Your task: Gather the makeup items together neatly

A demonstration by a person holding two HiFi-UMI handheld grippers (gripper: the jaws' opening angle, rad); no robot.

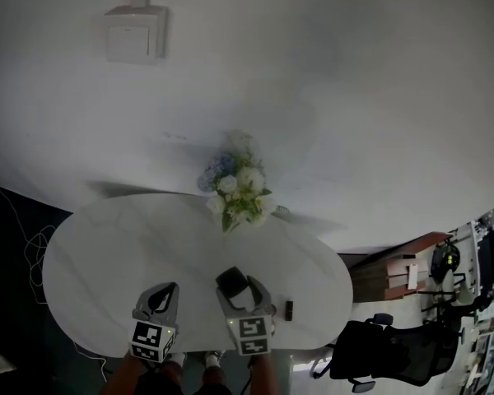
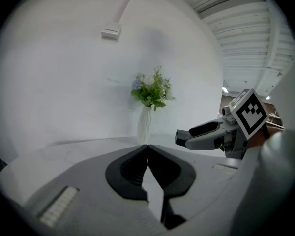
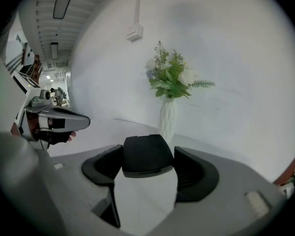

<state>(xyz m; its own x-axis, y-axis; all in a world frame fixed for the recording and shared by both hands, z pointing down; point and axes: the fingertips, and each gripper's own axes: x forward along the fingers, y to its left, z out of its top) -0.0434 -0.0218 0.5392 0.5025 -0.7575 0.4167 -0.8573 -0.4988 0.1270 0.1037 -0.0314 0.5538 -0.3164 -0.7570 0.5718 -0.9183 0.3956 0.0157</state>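
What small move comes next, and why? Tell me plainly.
Probably bring the black compact, clamped in the right gripper, down beside the small dark item lying on the white table, since the two are apart.

- A small dark item (image 1: 289, 309) on the counter (image 1: 90, 262), lower centre of the head view, is too small to identify.
- In the right gripper view, the black case (image 3: 147, 156) in the jaws of the right gripper (image 3: 148, 150) covers the foot of the vase (image 3: 167, 119). The case's underside is out of sight.
- In the left gripper view, the vase's (image 2: 144, 124) foot is hidden behind the touching jaws of the left gripper (image 2: 147, 145).
- At middle right of that view, the right gripper shows side-on. What it holds cannot be made out.
- The person's arms (image 1: 125, 377) are cut off by the head view's bottom edge.
- Clutter (image 1: 487, 245) at that view's right edge is cut off and too small to read.
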